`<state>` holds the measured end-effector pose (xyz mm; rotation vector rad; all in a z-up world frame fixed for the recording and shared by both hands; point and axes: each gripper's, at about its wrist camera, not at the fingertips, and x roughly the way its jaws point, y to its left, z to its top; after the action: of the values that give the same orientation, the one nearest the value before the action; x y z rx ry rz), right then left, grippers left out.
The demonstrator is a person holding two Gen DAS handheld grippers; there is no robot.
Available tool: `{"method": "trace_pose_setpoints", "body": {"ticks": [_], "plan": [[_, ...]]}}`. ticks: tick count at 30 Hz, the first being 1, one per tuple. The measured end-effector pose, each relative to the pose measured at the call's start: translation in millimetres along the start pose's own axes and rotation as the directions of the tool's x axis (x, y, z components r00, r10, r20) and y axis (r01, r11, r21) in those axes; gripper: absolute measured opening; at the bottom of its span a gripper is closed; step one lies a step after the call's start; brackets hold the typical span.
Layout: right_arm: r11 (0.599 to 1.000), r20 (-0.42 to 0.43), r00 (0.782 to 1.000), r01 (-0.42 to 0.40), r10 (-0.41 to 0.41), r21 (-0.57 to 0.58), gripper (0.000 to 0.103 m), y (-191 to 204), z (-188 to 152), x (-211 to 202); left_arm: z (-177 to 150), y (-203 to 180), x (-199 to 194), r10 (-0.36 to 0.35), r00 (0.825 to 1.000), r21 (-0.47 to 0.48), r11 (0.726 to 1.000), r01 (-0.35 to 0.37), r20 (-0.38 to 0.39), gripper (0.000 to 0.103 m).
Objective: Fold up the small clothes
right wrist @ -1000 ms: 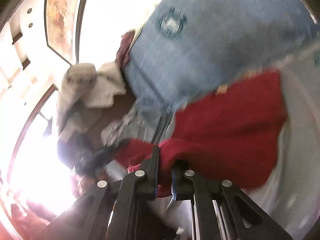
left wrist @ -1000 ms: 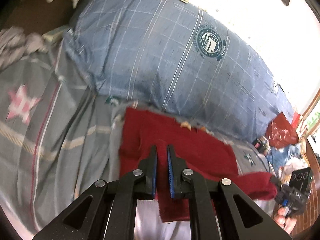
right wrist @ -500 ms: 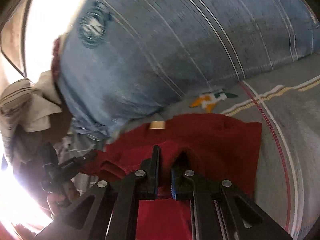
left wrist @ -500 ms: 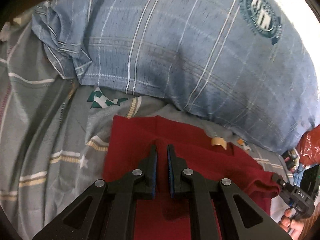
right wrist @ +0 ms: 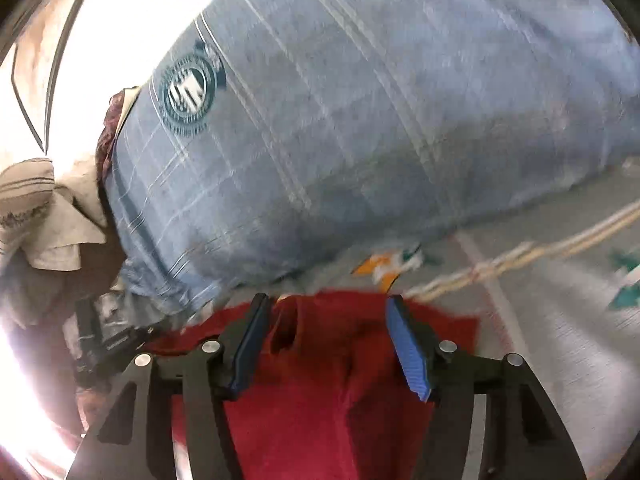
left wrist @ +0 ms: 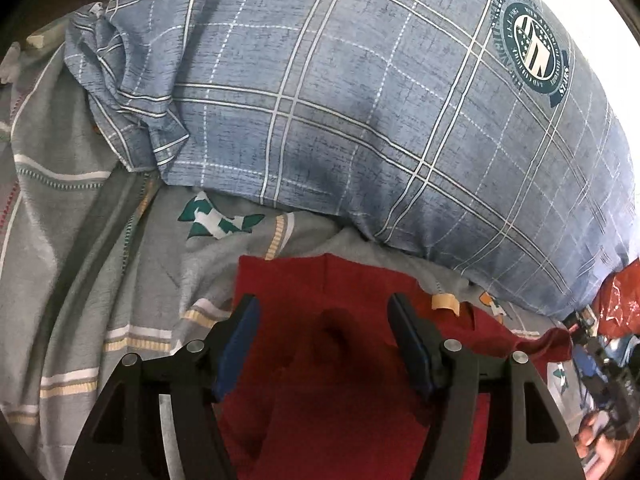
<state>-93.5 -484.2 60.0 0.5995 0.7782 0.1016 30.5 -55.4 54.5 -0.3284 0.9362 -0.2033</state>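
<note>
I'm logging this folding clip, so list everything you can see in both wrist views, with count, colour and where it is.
red garment: one, dark red, flat on the bedsheet under both grippers
tag: one, beige, at the garment's far edge
pillow: one, blue plaid with a round crest, beyond the garment
bedsheet: one, grey with stripes and stars, underneath
pale cloths: pile, beige-white, left of the pillow
left gripper: one, black with blue pads, open over the garment
right gripper: one, the same, open

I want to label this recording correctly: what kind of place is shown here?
Most likely a bedroom, on a bed: a blue plaid pillow lies on a grey striped bedsheet, with a red garment spread there.
</note>
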Motion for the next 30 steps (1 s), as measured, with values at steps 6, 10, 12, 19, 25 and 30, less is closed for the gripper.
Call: {"method": "trace_pose_setpoints", "body": {"ticks": [6, 10, 12, 19, 25, 30], "plan": [[0.982, -0.04, 0.99, -0.14, 0.136, -0.13, 0.062, 27.3, -10.7, -14.1, 5.6, 10.3, -5.6, 0.015, 1.0, -0.071, 0.997, -0.014, 0.024, 0.074], [0.947, -0.243, 0.946, -0.264, 0.217, -0.185, 0.061, 56.0, -34.0, 19.4, 6.3, 13.1, -7.2, 0.014, 0.999, -0.079, 0.997, -0.011, 0.033, 0.076], [0.948, -0.285, 0.951, -0.198, 0.123, -0.25, 0.059, 61.7, -42.2, 40.0, 5.8, 13.1, -7.0, 0.014, 0.999, -0.077, 0.997, -0.011, 0.035, 0.078], [0.983, -0.115, 0.978, 0.165, -0.173, -0.075, 0.062, -12.7, -12.6, 49.6, 2.3, 17.0, 21.0, 0.062, 0.996, -0.057, 0.996, -0.066, -0.063, 0.08], [0.979, -0.052, 0.979, 0.194, -0.197, -0.067, 0.066, -17.2, -3.9, 27.2, -1.9, 28.2, 42.6, 0.061, 0.987, -0.104, 0.992, -0.077, -0.152, 0.079], [0.951, -0.116, 0.962, 0.218, -0.247, -0.218, 0.066, 8.1, -17.2, 29.5, -3.4, 24.8, 16.0, 0.036, 0.995, -0.076, 0.996, -0.043, -0.098, 0.079]]}}
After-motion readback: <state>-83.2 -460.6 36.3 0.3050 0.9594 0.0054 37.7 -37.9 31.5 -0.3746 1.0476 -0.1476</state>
